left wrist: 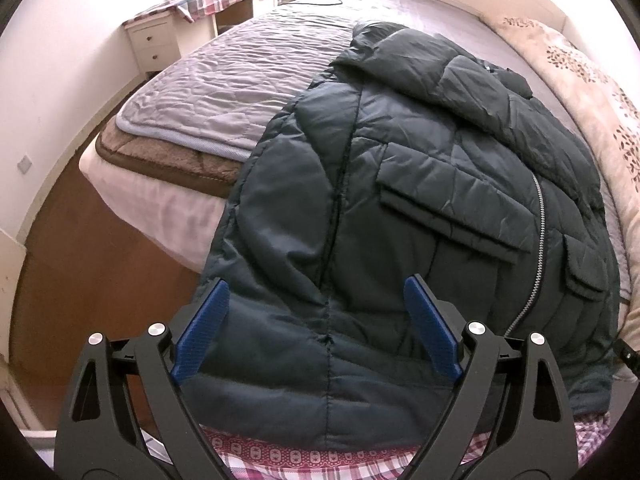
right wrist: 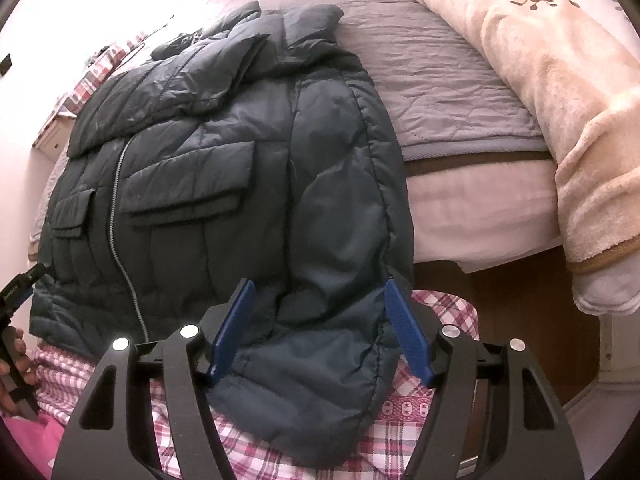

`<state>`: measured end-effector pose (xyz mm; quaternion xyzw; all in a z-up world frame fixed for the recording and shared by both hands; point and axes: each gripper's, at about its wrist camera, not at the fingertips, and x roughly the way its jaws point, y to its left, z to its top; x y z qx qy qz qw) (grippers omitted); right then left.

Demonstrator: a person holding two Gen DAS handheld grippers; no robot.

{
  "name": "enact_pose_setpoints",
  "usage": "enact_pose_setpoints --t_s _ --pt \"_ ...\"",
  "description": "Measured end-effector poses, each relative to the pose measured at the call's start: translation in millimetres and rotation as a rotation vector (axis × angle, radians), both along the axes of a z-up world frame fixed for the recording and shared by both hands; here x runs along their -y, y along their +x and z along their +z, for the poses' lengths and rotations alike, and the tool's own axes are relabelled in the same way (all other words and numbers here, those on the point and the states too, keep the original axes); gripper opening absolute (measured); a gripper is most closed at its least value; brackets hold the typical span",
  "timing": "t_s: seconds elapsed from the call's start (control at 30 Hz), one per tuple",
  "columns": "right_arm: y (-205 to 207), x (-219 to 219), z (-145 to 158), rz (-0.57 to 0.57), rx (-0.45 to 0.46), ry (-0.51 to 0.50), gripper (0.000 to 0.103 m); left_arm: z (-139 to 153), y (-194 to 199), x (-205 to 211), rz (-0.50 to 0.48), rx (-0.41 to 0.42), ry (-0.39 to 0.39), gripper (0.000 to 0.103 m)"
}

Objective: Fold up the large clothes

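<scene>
Jacket [left wrist: 400, 184] may slide off the bed [left wrist: 224, 80] at frame bottom, because left gripper [left wrist: 318, 330] and right gripper [right wrist: 320, 330] stand wide apart, gripping nothing.

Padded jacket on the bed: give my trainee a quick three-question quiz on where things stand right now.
1. True or false: the dark padded jacket lies front up, its zipper showing.
2. Multiple choice: the left gripper is A) shut on the hem, B) open with jacket fabric between its fingers, C) away from the jacket.
3. Fill in: in the right wrist view, the right gripper is open around the jacket's ____ hanging over the bed edge.

Key: 1 true; 2 B; 3 sleeve.
</scene>
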<state>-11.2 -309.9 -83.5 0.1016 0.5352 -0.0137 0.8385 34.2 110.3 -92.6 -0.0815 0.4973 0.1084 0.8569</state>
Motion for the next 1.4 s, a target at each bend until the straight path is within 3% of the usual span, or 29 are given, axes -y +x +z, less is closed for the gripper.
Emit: enact_pose_setpoints --t_s 0.6,1.1,1.23,1.3,1.33,1.4 --pt "-5.9 12.0 4.3 -0.018 -0.011 -0.047 0.068 4.7 -10.0 -26.6 -0.043 -0.027 0.032 0.088" --pt "-11.2 26.2 -11.6 -0.011 -0.107 0.025 0.068 -25.1 -22.1 -61.3 -0.055 -0.109 -0.187 0.088" --pt "-16.6 33.3 -22.9 -0.003 -0.171 0.113 0.068 -33.5 -21.9 -63.4 -0.098 -0.117 -0.291 0.050" --pt "-21.3 35.3 -25.4 0.008 -0.186 0.153 0.068 -32.3 -22.4 -61.2 -0.117 -0.107 -0.291 0.039" --pt "-23.8 35.0 -24.4 0.016 -0.184 0.159 0.065 -31.1 -23.7 -60.5 -0.132 -0.100 -0.292 0.030" --pt "-28.5 33.2 -22.9 0.046 -0.184 0.173 0.054 -27.1 -24.5 -58.7 -0.163 -0.086 -0.290 0.020"
